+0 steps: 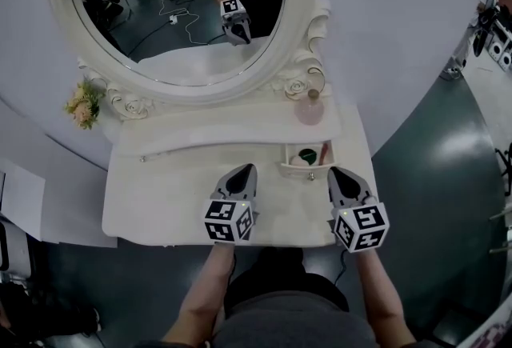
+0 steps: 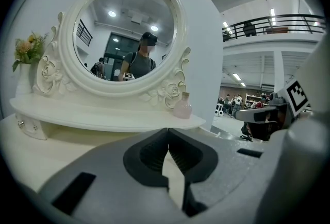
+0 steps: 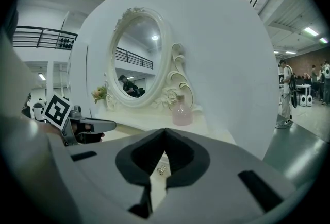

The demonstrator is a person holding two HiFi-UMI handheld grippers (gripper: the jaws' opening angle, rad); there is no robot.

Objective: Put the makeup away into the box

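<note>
The left gripper [image 1: 247, 170] and the right gripper [image 1: 337, 173] hover low in the frame over the white dressing table [image 1: 160, 194]. Both are clenched tip to tip, with nothing between their jaws. Between them, just above centre-right, the small open box [image 1: 290, 165] holds a dark green round piece [image 1: 307, 154] and a slim red stick [image 1: 324, 152]. A pink bottle [image 1: 310, 108] stands on the shelf above, beside the oval mirror [image 1: 176, 58].

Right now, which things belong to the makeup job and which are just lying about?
Job: open box holding a green item and a red stick; left claw, right claw, both shut.
Lying about: mirror, flowers, pink bottle.
</note>
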